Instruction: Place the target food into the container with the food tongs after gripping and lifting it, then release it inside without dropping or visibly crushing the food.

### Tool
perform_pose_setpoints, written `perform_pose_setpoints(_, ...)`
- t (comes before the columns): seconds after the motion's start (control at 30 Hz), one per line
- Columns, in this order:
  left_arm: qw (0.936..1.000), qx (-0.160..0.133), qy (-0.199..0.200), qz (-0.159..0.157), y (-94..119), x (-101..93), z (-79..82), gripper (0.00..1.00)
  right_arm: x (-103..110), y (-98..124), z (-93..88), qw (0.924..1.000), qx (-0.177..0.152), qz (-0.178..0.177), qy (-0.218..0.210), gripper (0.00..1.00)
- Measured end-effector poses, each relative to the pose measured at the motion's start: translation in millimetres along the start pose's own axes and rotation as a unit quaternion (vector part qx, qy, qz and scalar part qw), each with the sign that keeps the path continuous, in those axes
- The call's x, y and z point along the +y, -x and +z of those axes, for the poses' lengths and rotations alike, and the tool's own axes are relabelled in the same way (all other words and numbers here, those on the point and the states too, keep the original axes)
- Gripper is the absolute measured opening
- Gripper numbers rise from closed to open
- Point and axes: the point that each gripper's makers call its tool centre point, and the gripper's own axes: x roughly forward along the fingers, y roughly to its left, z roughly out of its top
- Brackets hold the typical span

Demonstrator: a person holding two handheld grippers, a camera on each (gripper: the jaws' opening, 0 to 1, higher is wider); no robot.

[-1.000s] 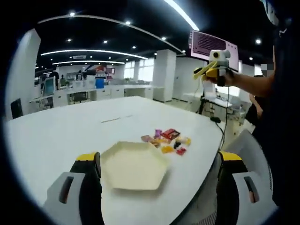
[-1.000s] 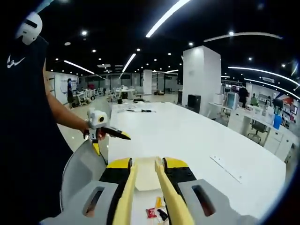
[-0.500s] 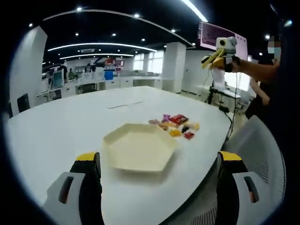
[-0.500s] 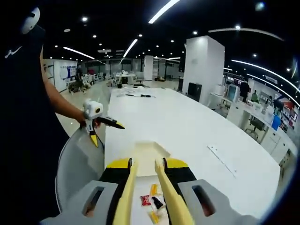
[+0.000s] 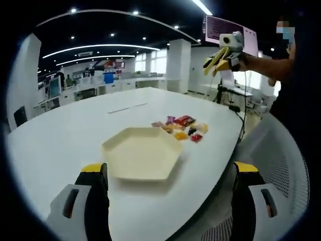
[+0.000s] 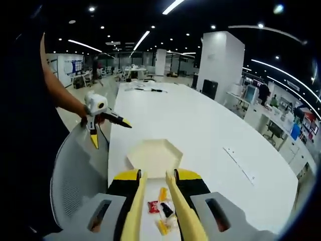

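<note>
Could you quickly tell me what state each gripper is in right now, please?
Left gripper: open wide, holding nothing.
Right gripper: shut on the yellow food tongs, whose arms stand apart with no food between them.

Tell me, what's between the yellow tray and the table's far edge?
In the left gripper view, a small pile of wrapped snacks lies on the white table just past the hexagonal tray; beyond it, bare tabletop.

Cream hexagonal tray (image 5: pixel 142 159) empty on table; wrapped snacks (image 5: pixel 181 127) just beside.
</note>
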Motion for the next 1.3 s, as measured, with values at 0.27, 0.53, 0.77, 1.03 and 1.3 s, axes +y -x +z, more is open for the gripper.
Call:
perform_pose_setpoints(0.27,0.9999,0.010,-0.010,0.006,-1.9,2.4,-6.1,0.97,-0.4,-14.9,-29.9,0.9997,0.020,0.000,-0.010,0.25)
perform_pose_setpoints(0.53,0.9997,0.013,0.000,0.022,-0.5,8.8,-6.7,0.99,4.5,-33.6,-54.9,0.9991,0.040,0.008,-0.013,0.25)
perform_pose_setpoints(0.77,0.9996,0.016,0.007,0.021,-0.3,8.8,-8.5,0.99,9.8,-48.1,-72.3,0.9982,0.056,0.015,-0.009,0.25)
perform_pose_setpoints(1.03,0.9990,0.034,-0.004,0.028,-0.8,13.5,-16.1,0.99,11.9,-64.7,-99.9,0.9965,0.081,0.022,-0.005,0.25)
perform_pose_setpoints(1.3,0.9987,0.037,0.003,0.035,-0.2,16.5,-18.4,0.99,14.9,-83.5,-123.0,0.9945,0.100,0.028,-0.008,0.25)
